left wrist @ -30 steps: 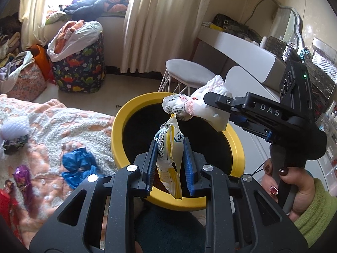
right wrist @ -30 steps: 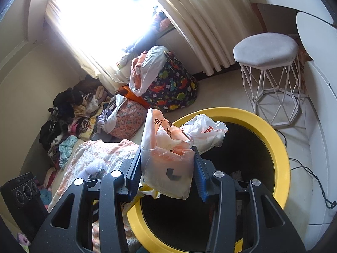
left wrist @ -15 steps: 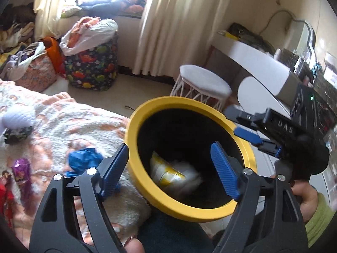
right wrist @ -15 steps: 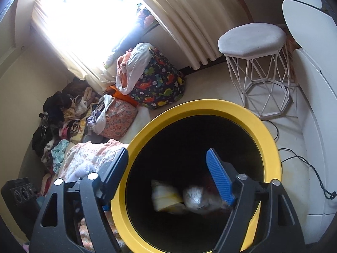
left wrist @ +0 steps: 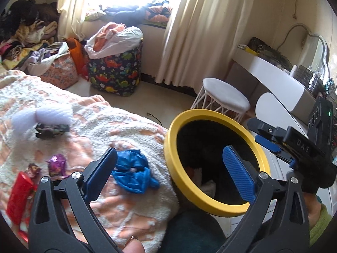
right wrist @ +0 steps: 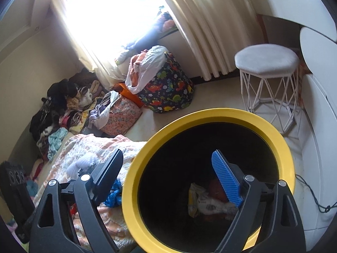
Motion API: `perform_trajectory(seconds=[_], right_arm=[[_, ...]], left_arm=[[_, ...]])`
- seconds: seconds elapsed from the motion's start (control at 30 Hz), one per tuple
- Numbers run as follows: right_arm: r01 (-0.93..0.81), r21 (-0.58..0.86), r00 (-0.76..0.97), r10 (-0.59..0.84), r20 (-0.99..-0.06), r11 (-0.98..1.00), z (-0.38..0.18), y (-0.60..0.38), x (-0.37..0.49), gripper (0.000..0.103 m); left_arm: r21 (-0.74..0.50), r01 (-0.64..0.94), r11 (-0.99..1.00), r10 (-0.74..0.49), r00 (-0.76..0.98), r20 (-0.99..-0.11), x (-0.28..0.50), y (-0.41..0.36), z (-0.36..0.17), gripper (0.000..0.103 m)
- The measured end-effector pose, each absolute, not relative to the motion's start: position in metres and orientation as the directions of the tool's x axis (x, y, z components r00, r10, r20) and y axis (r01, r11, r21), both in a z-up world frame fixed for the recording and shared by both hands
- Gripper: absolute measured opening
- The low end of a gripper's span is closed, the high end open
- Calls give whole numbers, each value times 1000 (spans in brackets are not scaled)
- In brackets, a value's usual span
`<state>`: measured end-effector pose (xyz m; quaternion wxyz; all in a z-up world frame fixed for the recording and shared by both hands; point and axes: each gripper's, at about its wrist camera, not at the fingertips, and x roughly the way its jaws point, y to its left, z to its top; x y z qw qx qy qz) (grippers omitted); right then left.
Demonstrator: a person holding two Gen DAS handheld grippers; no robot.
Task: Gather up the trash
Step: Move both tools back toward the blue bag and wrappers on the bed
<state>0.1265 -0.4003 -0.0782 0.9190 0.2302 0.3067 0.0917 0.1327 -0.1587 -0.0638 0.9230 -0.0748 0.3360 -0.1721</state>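
Note:
A yellow-rimmed black bin stands beside the bed. At its bottom lie a yellow-white wrapper and an orange-red bag. My left gripper is over the bed's edge and the bin's left rim; its jaws are opening, with nothing between them. My right gripper hangs over the bin mouth, its jaws also opening and empty. On the blanket lie a crumpled blue bag, a purple wrapper, a red wrapper and a dark wrapper.
A white wire stool stands behind the bin, with a white desk to the right. A dinosaur-print hamper and heaps of clothes sit by the window. A cable runs on the floor.
Both grippers opened and let go of their wrappers, which dropped into the bin. The left gripper has swung left toward the bed.

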Motion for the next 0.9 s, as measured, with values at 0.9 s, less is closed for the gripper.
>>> perform_trajectory(seconds=[0.9], right_arm=[[-238, 361, 768, 402, -498, 902, -55, -321, 108, 84]], left_arm=[[-257, 141, 956, -262, 804, -534, 122, -97, -39, 92]])
